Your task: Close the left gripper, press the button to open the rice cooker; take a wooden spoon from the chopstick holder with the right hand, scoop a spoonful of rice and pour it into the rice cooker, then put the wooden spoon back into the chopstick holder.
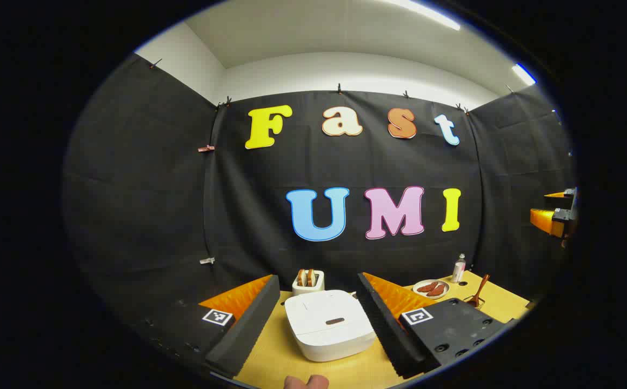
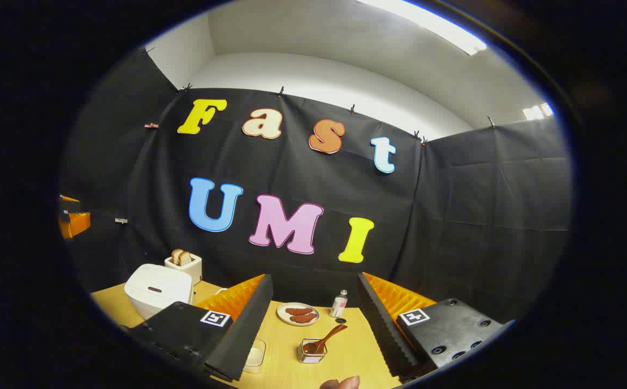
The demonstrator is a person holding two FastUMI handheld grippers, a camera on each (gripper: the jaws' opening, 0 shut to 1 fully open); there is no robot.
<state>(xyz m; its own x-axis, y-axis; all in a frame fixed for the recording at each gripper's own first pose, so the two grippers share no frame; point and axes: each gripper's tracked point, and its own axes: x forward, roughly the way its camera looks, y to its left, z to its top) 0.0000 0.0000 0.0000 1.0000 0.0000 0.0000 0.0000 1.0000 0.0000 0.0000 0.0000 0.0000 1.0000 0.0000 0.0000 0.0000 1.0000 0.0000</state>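
Both grippers' fingers are standing apart, gripping nothing. The left gripper (image 1: 319,324) is framing the shut rice cooker (image 1: 329,323), so its 2 fingers should close before pressing. Rightward, the right gripper (image 2: 313,329) is facing the wooden spoon (image 2: 324,339) leaning in the chopstick holder (image 2: 310,351).

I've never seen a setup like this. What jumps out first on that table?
A closed white rice cooker sits mid-table, right between the open fingers of the left gripper. Behind it stands a small toaster with bread slices poking up. In the right gripper view, a wooden spoon leans in a small holder ahead of the open right gripper, with a plate of brown food farther back.
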